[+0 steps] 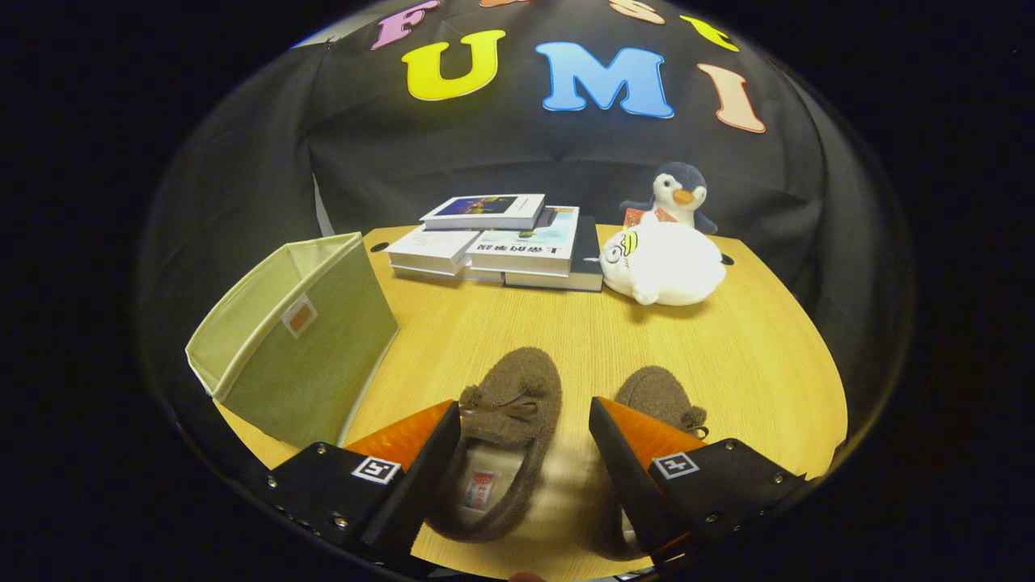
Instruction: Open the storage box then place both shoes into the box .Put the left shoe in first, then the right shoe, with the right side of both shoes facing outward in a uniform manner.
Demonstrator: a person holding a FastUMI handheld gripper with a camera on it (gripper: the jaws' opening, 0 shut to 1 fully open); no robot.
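On the table (728, 339), the box (299, 339) already gapes open well left of the spread, empty gripper (525, 440), which straddles the left shoe (509, 420), with the right shoe (659, 396) alongside, neither yet boxed

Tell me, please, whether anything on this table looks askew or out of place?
The green storage box lies tipped on its side, its opening facing sideways rather than up. The brown shoes sit side by side, and the open gripper straddles the left one.
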